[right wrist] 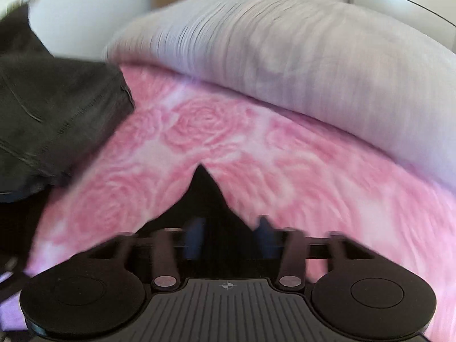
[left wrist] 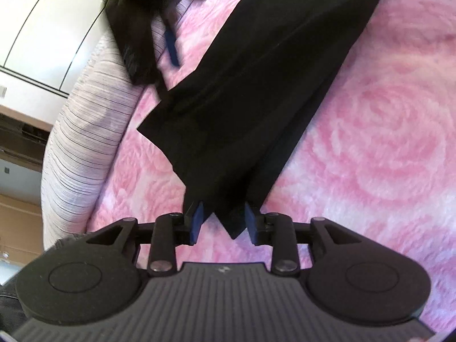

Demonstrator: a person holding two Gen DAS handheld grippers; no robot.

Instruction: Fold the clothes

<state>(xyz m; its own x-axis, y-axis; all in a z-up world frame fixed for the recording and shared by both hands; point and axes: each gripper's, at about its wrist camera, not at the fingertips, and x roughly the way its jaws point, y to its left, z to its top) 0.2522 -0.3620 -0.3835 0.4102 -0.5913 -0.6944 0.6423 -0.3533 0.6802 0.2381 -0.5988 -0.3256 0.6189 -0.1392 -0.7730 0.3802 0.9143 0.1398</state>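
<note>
- Soft, even daylight in both views; the pink rose bedspread (left wrist: pixel 370 142) is bright, with no harsh glare.
- The black garment (left wrist: pixel 256 85) shows little detail.
- Left wrist view is sharp except for smear at 11 o'clock.
- Right wrist view is motion-blurred throughout; the striped pillow (right wrist: pixel 285 57) is streaked.
- Fisheye bends the edges and darkens the corners.

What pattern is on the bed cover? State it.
Pink roses on the bed cover, clearest in the left wrist view.

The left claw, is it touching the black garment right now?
Cannot tell. In the left wrist view the black garment ends between the left claw pads, but neither contact nor gap shows plainly.
</note>
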